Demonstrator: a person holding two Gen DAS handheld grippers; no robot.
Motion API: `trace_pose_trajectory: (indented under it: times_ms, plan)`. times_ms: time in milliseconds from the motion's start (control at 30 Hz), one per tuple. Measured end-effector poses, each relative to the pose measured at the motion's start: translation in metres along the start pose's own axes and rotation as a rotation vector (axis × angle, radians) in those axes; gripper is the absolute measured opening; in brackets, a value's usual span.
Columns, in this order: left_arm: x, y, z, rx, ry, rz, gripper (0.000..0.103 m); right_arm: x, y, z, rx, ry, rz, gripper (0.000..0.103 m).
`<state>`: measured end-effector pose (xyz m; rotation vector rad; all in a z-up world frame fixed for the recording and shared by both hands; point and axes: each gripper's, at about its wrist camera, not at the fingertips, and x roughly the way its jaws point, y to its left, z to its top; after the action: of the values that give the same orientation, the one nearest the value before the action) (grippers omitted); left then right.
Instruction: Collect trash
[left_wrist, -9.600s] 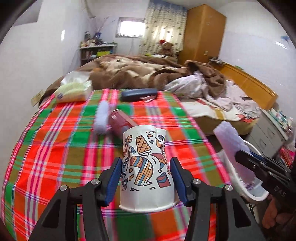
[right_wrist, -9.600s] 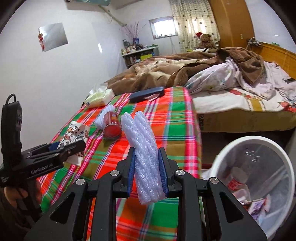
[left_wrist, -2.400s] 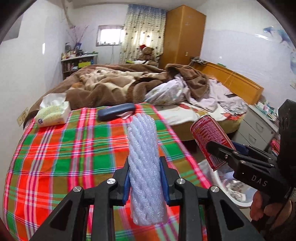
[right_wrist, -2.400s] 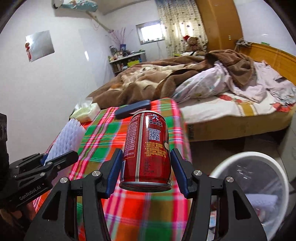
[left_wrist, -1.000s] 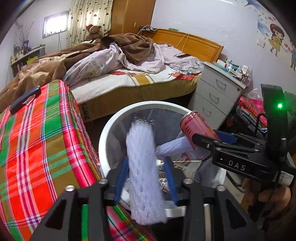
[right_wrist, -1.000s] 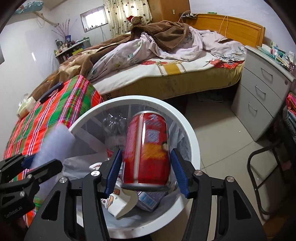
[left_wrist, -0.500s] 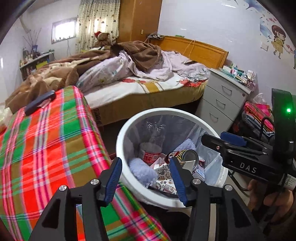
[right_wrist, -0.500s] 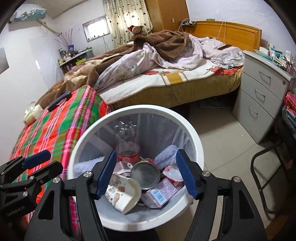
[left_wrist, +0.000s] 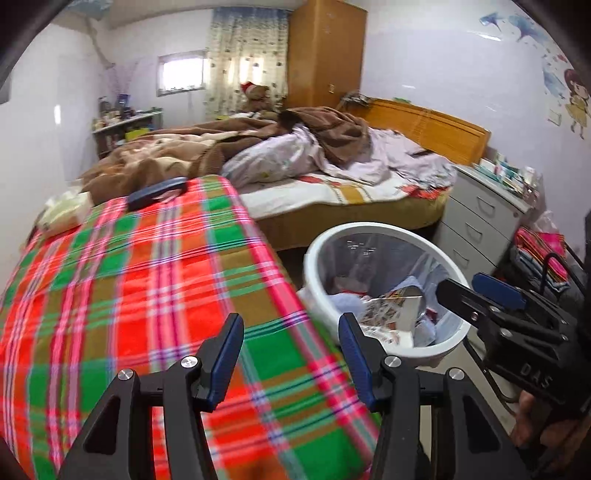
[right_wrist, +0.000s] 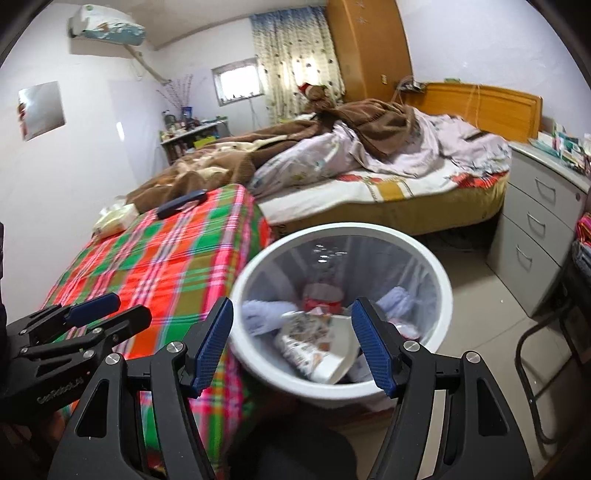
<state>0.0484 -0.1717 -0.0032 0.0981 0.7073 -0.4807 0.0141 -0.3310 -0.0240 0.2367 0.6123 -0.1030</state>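
A white round trash bin (right_wrist: 439, 280) stands on the floor beside the plaid-covered table (left_wrist: 147, 280); it also shows in the left wrist view (left_wrist: 439, 336). Inside lie a patterned paper cup (right_wrist: 317, 350), white foam netting (right_wrist: 262, 314) and other trash. My left gripper (left_wrist: 291, 332) is open and empty over the table's near right part. My right gripper (right_wrist: 291, 332) is open and empty, above the bin's near rim; it also shows in the left wrist view (left_wrist: 476, 291). The left gripper shows at the left of the right wrist view (right_wrist: 110, 310).
A tissue pack (left_wrist: 62, 212) and a dark blue case (left_wrist: 157, 192) lie at the table's far end. An unmade bed (left_wrist: 332, 170) stands behind. Grey drawers (right_wrist: 535, 221) stand right of the bin. A dark chair frame (right_wrist: 546, 369) is at the right.
A second ago the left gripper held foam netting and the right a red can over the bin; both dropped in. Both grippers have since pulled back and up, open and empty.
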Motion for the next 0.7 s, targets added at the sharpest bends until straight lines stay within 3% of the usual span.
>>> trace_pose_trajectory:
  times_ms: [167,700]
  plan:
    - [-0.024,0.015,-0.018,-0.011,-0.032,0.08,0.053,-0.005,0.021,-0.009,-0.031,-0.011,0.041,0.068]
    - [-0.071,0.043,-0.05,-0.078,-0.109,0.177,0.053,-0.021,0.054,-0.029,-0.085,-0.061,0.055,0.068]
